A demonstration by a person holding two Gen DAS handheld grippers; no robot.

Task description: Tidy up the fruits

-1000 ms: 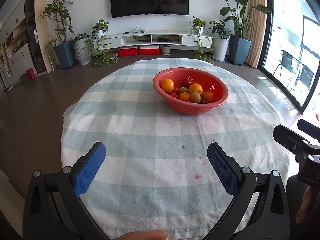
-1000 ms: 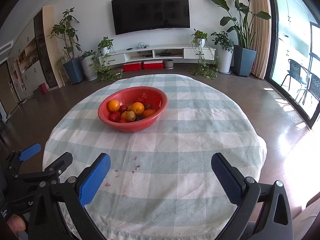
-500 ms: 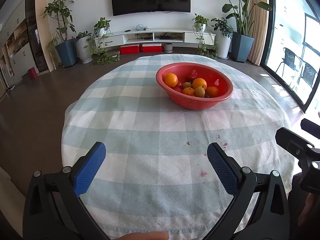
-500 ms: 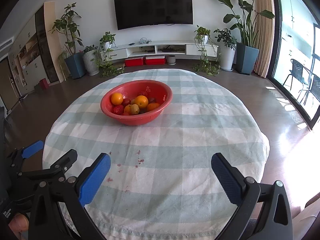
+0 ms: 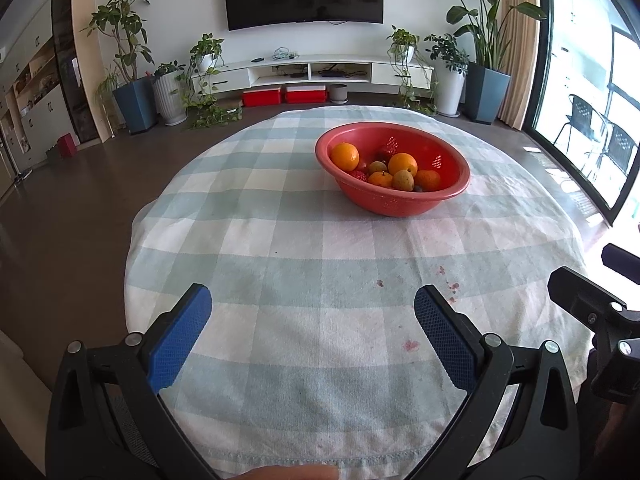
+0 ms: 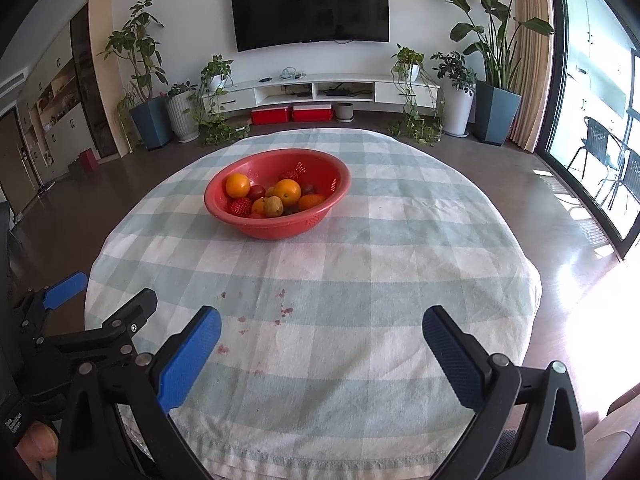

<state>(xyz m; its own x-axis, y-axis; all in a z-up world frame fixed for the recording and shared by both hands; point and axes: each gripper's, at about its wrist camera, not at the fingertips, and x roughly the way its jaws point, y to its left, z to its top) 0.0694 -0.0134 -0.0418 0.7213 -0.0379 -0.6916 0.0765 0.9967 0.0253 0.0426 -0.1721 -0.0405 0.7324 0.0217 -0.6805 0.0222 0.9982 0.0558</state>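
Note:
A red bowl (image 5: pixel 452 160) stands on the far half of a round table with a checked cloth (image 5: pixel 280 240). It also shows in the right wrist view (image 6: pixel 224 208). It holds several fruits: oranges (image 5: pixel 346 156), a strawberry (image 6: pixel 240 206) and small brownish fruits (image 5: pixel 403 181). My left gripper (image 5: pixel 312 328) is open and empty above the near part of the cloth. My right gripper (image 6: pixel 320 344) is open and empty too, to its right. Both are well short of the bowl.
Small red stains (image 5: pixel 410 345) mark the cloth near the front. Behind the table are a TV (image 6: pixel 312 8), a white low shelf (image 6: pixel 320 90) and potted plants (image 6: pixel 148 80). A glass door (image 6: pixel 600 100) is at the right.
Both grippers have moved forward toward the bowl, which looks larger and nearer. Both stay open and empty.

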